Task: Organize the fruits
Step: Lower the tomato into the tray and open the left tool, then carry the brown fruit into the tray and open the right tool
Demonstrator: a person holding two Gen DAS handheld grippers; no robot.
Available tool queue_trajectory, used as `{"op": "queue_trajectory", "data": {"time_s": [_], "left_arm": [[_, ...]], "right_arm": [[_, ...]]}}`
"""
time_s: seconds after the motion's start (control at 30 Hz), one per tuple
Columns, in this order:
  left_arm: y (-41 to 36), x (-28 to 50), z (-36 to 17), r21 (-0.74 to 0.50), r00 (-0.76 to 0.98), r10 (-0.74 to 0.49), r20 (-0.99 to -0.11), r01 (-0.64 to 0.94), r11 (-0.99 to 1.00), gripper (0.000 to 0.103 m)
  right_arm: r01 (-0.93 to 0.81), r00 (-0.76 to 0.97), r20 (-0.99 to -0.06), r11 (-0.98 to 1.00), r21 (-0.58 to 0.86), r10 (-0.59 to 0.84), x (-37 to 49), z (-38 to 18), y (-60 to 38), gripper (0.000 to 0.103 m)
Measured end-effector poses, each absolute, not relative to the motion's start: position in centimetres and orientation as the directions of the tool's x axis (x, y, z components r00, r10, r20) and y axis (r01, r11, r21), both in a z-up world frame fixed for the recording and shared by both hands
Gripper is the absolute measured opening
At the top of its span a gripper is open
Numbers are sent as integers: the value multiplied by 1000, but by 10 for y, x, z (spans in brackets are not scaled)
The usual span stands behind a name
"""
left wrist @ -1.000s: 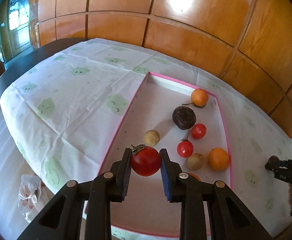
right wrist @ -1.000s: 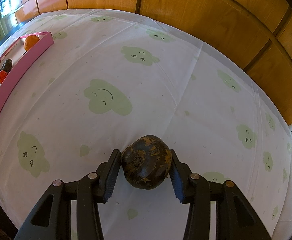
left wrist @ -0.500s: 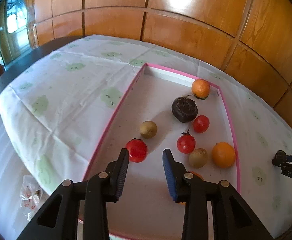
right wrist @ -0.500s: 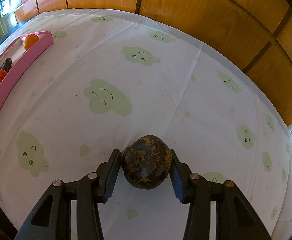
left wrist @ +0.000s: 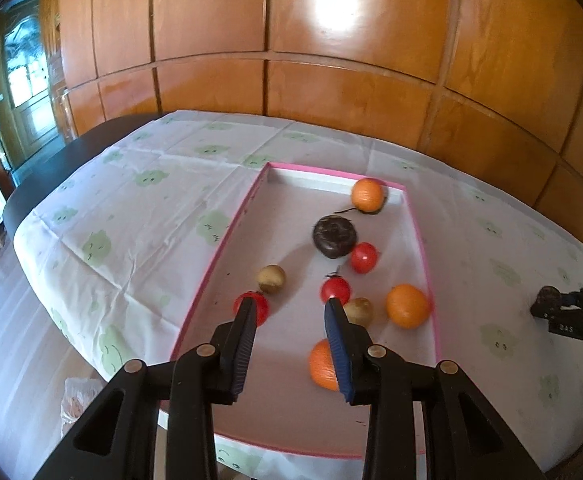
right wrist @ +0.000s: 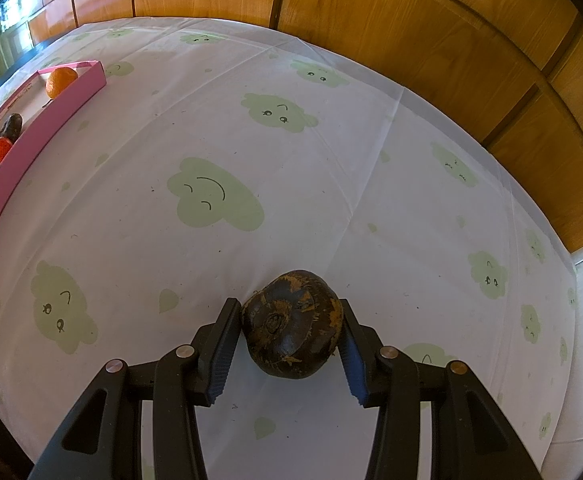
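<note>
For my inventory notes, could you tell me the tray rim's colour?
Pink; the tray rim shows best in the left wrist view.

tomato (left wrist: pixel 251 309): red, resting in pink tray (left wrist: pixel 227 236) | dark brown fruit (right wrist: pixel 291 330): round, on tablecloth

Orange (left wrist: pixel 321 366) perhaps half-hidden behind claw (left wrist: pixel 291 306)

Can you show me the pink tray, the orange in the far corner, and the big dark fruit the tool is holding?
pink tray (left wrist: pixel 223 240): left wrist view, left rim.
far orange (left wrist: pixel 366 195): left wrist view, its middle.
dark fruit (right wrist: pixel 291 322): right wrist view, its top.
</note>
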State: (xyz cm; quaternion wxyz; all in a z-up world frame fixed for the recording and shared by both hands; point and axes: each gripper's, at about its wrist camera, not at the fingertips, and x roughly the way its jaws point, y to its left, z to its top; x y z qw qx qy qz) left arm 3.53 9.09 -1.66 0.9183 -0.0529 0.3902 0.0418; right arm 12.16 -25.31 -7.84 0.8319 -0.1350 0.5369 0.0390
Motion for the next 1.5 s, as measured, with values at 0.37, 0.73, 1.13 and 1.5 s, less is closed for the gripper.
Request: {"op": "queue_trajectory", "data": {"time_s": [0.37, 0.73, 1.13, 1.5], "left_arm": [[84, 29, -14, -67, 699, 19, -715, -96, 993, 36], [91, 29, -19, -80, 693, 16, -721, -106, 991, 36], [104, 27, -23, -87, 690, 30, -723, -135, 987, 36], [128, 23, -31, -106, 679, 50, -733, -186, 977, 36]], "right_arm": [[-196, 406, -907, 959, -202, -108, 126, -76, -247, 47], [-229, 456, -889, 970, -76, 38, 120, -44, -210, 47], [-474, 470, -813, 876, 94, 342, 123, 3, -88, 47], [-557, 382, -828, 817, 149, 411, 144, -16, -1, 47]]}}
